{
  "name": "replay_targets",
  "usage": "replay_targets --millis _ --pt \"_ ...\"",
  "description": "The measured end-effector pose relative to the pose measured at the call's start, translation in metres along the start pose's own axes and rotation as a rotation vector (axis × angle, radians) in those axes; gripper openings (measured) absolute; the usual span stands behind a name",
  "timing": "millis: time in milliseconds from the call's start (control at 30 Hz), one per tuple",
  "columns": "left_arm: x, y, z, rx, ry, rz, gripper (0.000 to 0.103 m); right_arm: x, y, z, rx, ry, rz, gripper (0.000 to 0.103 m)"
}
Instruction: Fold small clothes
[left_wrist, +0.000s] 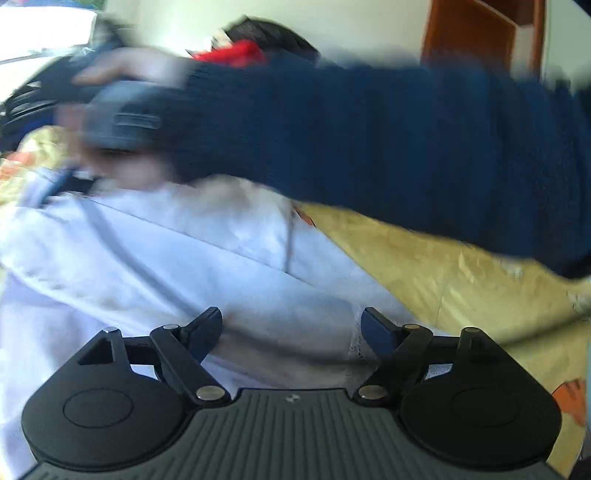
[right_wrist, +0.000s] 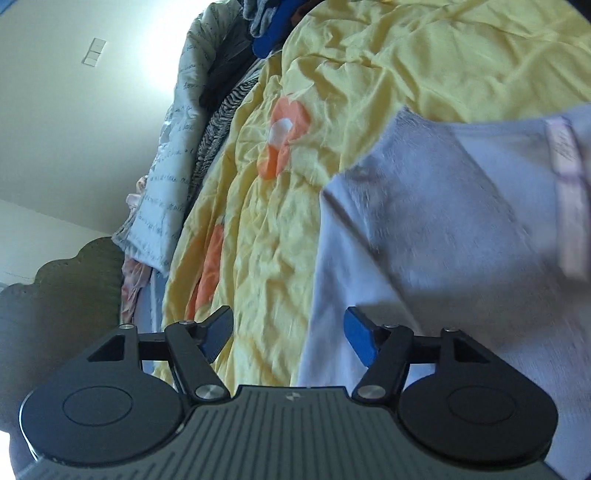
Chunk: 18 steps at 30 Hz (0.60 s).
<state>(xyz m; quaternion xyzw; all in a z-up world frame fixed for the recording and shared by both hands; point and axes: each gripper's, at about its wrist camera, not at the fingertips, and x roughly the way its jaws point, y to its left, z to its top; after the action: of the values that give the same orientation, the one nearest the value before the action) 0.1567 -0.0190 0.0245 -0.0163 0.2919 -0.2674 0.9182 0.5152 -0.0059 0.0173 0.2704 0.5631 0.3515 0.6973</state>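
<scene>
Both grippers stand open with nothing between their jaws. The left gripper (left_wrist: 291, 328) hovers over a white garment (left_wrist: 155, 258). The right gripper (right_wrist: 288, 332) hangs above the garment's edge on the yellow floral bedsheet (right_wrist: 266, 229).

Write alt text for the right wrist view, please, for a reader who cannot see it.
The right gripper is open with nothing between its blue-padded fingers, above the edge of a pale lilac garment lying on a wrinkled yellow bedsheet with orange flowers. A pile of other clothes lies along the sheet's far left side.
</scene>
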Motion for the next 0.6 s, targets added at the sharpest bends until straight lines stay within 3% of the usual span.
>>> replay_targets --millis 67,167,267,333,400,467,533,600 --pt "-0.026 0.009 -0.003 -0.019 -0.058 0.047 0.083 -0.038 0.002 -0.031 -0.051 0.025 0.095 0.075" --pt "-0.059 0.035 -0.015 -0.128 -0.062 0.086 0.083 -0.101 -0.016 -0.093 -0.073 0.046 0.196 0.079" --pt "-0.079 0.057 -0.031 -0.257 -0.026 0.095 0.083 -0.148 -0.053 -0.154 0.019 0.061 0.245 0.079" --pt "-0.084 0.063 -0.039 -0.287 -0.008 0.092 0.084 -0.166 -0.073 -0.189 0.055 0.072 0.228 0.079" --pt "-0.081 0.057 -0.044 -0.244 0.043 0.093 0.084 -0.174 -0.088 -0.213 0.074 0.068 0.176 0.081" --pt "-0.074 0.046 -0.050 -0.164 0.109 0.086 0.084 -0.179 -0.100 -0.232 0.095 0.011 0.189 0.065" --pt "-0.067 0.028 -0.056 -0.055 0.131 0.118 0.091 -0.183 -0.108 -0.238 0.138 0.002 0.194 0.059" --pt "-0.060 0.016 -0.056 0.019 0.162 0.146 0.094 -0.186 -0.110 -0.239 0.164 -0.016 0.188 0.063"
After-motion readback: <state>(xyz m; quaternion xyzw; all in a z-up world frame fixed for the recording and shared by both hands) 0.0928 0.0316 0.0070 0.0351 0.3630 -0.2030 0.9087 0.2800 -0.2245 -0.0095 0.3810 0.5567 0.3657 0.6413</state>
